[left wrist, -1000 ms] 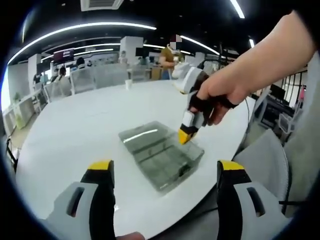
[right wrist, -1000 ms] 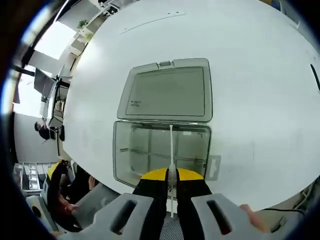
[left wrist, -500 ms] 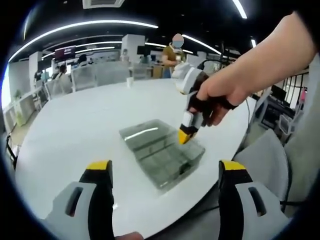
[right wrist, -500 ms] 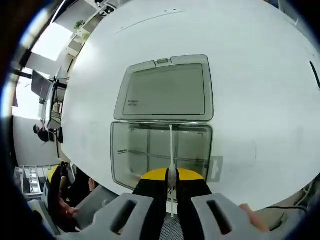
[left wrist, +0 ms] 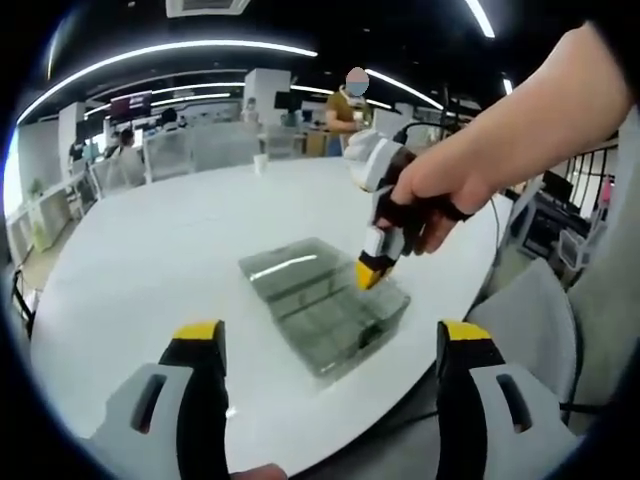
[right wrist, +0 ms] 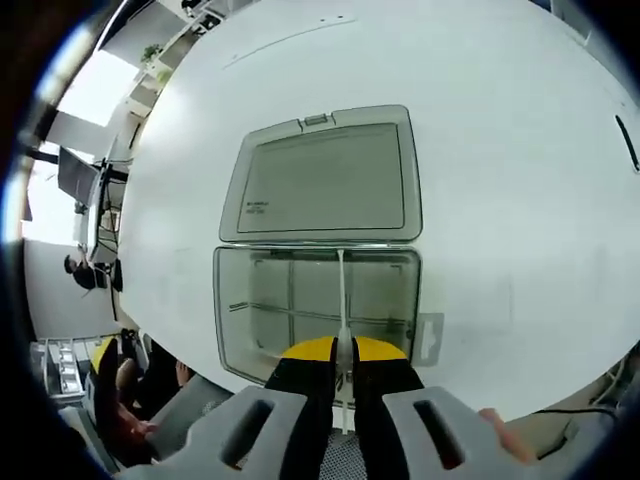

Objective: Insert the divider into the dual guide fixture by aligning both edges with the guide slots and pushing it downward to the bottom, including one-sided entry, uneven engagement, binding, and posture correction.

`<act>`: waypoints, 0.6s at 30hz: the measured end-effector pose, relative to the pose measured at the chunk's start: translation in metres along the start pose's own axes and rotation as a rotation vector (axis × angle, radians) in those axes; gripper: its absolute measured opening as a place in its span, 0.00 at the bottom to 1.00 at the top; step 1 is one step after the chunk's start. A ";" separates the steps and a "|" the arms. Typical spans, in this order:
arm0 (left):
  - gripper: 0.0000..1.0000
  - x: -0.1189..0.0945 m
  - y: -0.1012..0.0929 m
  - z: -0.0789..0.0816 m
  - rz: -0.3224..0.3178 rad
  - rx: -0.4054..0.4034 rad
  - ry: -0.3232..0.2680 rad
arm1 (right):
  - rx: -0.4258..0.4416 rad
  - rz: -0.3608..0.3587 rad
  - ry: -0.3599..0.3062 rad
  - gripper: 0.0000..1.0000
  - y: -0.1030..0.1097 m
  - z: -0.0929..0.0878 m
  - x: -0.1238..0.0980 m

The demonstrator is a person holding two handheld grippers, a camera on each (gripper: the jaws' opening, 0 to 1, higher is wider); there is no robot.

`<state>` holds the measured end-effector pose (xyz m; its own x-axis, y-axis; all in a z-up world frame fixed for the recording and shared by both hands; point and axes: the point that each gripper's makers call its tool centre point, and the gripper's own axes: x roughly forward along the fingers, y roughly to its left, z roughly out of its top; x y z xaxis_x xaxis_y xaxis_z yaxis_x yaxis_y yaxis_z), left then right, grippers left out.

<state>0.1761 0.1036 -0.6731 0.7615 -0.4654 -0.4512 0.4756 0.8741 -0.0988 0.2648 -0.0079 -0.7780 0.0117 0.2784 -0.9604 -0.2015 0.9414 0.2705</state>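
In the right gripper view, the right hand-held gripper (right wrist: 342, 362), grey with yellow-tipped black jaws, is closed on a thin, flat white plastic divider (right wrist: 342, 300) seen edge-on, which runs forward from the jaws into a clear, smoke-tinted plastic compartment box (right wrist: 250, 305). The box sits near the tabletop's near edge; thin ribs split its open tray into a grid of cells, and the divider stands across the middle of that tray. Beyond it, the box's hinged lid (right wrist: 325, 180) lies flat and open on the smooth white round tabletop (right wrist: 520, 180), a small latch tab at its far rim.

In the left gripper view, the left hand-held gripper (left wrist: 325, 350) hangs with its jaws spread wide and nothing between them, short of the tabletop's near edge. Past it the same box glints translucent green-grey, and a person's hand (left wrist: 440, 190) grips the right hand-held gripper from above, its yellow tip down at the box's right side. A grey chair back (left wrist: 530, 320) stands off the tabletop's right edge. Farther off lie office desks under long ceiling light strips, and a standing person in a mustard top (left wrist: 340, 108).
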 end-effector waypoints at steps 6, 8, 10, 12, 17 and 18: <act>0.85 0.000 0.001 -0.001 0.002 -0.004 -0.001 | 0.007 0.001 0.002 0.01 0.003 -0.003 -0.001; 0.84 -0.001 0.001 -0.001 0.004 -0.007 -0.002 | 0.003 -0.002 0.003 0.01 0.003 -0.005 -0.001; 0.84 -0.001 0.002 -0.001 0.005 -0.008 -0.003 | 0.001 -0.005 0.006 0.01 0.003 -0.004 -0.001; 0.84 -0.001 0.003 -0.001 0.006 -0.009 -0.004 | -0.003 -0.006 0.005 0.00 0.003 -0.003 0.000; 0.84 -0.001 0.002 -0.001 0.005 -0.009 -0.005 | -0.004 -0.011 -0.001 0.00 0.002 -0.002 -0.002; 0.84 -0.001 0.002 -0.001 0.005 -0.009 -0.006 | -0.003 -0.012 -0.001 0.00 0.001 -0.001 -0.002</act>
<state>0.1762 0.1058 -0.6735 0.7663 -0.4616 -0.4468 0.4679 0.8776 -0.1043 0.2634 -0.0079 -0.7760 0.0146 0.2675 -0.9635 -0.2041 0.9441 0.2590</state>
